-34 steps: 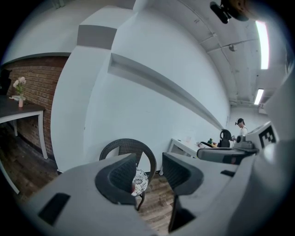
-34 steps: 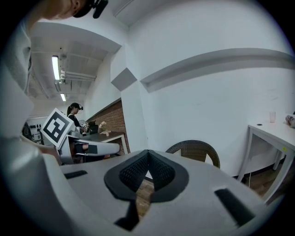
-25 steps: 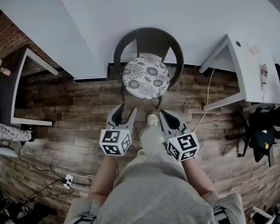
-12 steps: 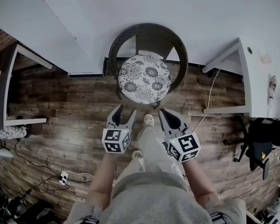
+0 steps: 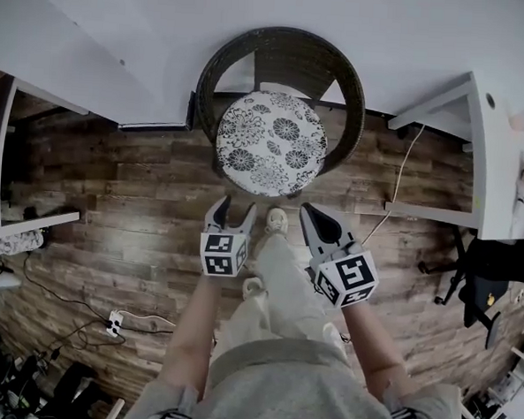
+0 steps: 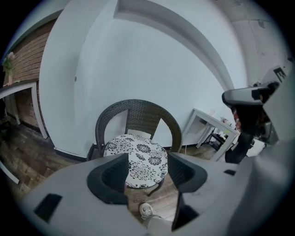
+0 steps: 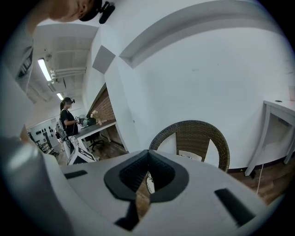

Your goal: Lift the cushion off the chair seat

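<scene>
Two grippers, both short of the cushion (image 5: 269,143), flat on the chair (image 5: 281,48) seat at twelve o'clock. Left gripper (image 5: 234,208) wide, empty, jaws just been opening; right gripper (image 5: 310,214) pinched nearly together, empty, so risks a one-sided, lopsided lift

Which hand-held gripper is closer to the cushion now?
Left, narrowly. The left hand-held gripper, jaws just opened wider and empty, hovers short of the cushion's near edge; the right hand-held gripper hangs back, off its right side.

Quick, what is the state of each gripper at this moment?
Left gripper: open, its jaws have just been opening wider, nothing between them.
Right gripper: closed, holding nothing.
</scene>
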Demonstrator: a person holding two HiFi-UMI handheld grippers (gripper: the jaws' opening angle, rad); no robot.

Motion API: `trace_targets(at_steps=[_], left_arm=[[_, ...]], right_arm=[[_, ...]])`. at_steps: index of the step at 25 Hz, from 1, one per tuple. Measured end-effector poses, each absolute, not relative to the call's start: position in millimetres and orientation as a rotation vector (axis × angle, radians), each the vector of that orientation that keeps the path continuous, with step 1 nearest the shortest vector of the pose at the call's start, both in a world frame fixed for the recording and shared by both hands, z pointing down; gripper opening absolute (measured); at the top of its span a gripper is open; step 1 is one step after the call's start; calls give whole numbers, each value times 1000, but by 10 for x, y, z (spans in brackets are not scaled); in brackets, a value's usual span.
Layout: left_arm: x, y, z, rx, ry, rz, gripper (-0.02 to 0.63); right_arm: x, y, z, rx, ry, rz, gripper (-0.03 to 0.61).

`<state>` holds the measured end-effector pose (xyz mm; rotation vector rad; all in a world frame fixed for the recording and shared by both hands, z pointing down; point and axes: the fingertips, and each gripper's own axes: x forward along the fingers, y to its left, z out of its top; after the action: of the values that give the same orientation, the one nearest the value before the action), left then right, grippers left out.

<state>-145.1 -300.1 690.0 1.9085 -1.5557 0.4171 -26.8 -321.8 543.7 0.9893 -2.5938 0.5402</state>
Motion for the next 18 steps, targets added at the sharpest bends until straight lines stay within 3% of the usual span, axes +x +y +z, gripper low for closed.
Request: trace_targets(at_steps=[18], left_arm=[[-1518,-3361,8665,1739,-1457,686,264]], right_arm=[[-235,-3670,6436,963,-2512,695,3]])
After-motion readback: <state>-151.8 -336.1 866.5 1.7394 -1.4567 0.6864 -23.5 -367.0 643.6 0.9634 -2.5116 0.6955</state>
